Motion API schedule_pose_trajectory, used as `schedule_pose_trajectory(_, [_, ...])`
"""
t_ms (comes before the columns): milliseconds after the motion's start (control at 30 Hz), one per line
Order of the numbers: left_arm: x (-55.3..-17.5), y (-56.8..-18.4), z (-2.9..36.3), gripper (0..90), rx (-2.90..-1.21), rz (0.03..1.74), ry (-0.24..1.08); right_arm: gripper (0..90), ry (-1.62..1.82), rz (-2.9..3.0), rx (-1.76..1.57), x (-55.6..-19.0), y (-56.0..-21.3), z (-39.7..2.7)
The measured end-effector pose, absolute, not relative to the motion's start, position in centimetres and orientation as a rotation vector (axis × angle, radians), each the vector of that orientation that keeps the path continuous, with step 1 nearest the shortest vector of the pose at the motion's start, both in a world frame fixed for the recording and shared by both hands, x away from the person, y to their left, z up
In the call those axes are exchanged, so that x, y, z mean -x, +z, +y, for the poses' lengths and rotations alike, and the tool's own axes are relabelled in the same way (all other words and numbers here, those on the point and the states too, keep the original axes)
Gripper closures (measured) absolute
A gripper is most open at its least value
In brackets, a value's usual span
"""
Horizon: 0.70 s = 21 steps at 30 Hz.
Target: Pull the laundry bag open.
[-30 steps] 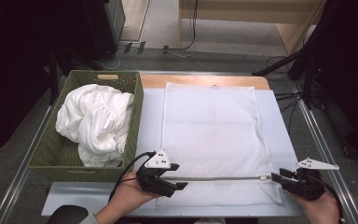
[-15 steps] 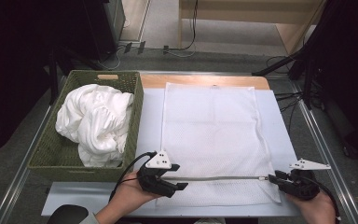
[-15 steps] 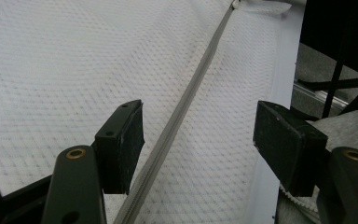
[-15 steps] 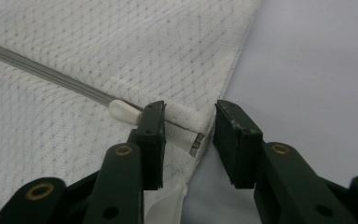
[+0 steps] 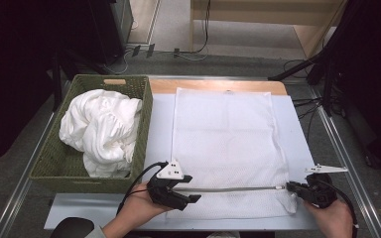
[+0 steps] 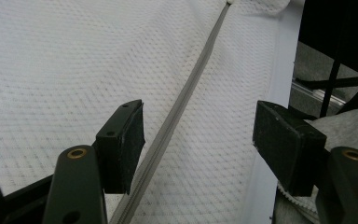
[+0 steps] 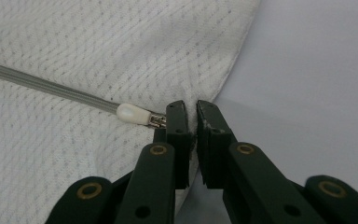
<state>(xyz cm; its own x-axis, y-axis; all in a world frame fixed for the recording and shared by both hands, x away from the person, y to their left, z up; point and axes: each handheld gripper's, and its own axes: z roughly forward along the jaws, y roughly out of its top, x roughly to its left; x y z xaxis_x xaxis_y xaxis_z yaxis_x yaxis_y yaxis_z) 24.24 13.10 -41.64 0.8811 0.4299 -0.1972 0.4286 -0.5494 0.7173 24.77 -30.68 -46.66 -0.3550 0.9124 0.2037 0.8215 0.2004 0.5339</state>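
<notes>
1. White mesh laundry bag (image 5: 223, 148) lies flat on the pale table mat (image 5: 161, 124), long axis running away from the person; its grey zipper (image 5: 228, 189) runs across the near end, parallel w/ the table's front edge.
2. Left gripper (image 5: 186, 192), in the person's left hand (image 5: 139, 215), sits at the zipper's left end. Left gripper view: jaws stand well apart, zipper (image 6: 177, 112) passing between them, nearer the left pad; pads not pressing on it.
3. Right gripper (image 5: 293, 187), in the right hand (image 5: 335, 218), sits at the bag's near right corner. Right gripper view: jaws have just been closing and are now nearly together, pinching the bag's edge fabric (image 7: 193, 126) just beside the white zipper pull (image 7: 130, 113); pull's metal end touches the left jaw.
4. Green woven basket (image 5: 52, 158) stands left of the bag, just beside the mat edge, holding a crumpled white cloth (image 5: 101, 129).
</notes>
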Motion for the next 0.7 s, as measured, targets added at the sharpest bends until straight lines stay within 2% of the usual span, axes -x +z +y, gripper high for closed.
schedule_pose_trajectory(367, [-24.3,-41.6,13.2,34.4,-2.212,0.625,-0.012,85.1,1.014,2.280,-1.748,-25.0,-46.1,-31.4])
schedule_pose_trajectory(700, [-24.4,-41.6,13.1,34.4,-2.205,0.628,-0.012,85.1,1.210,2.221,-1.715,-24.4,-44.1,-31.1])
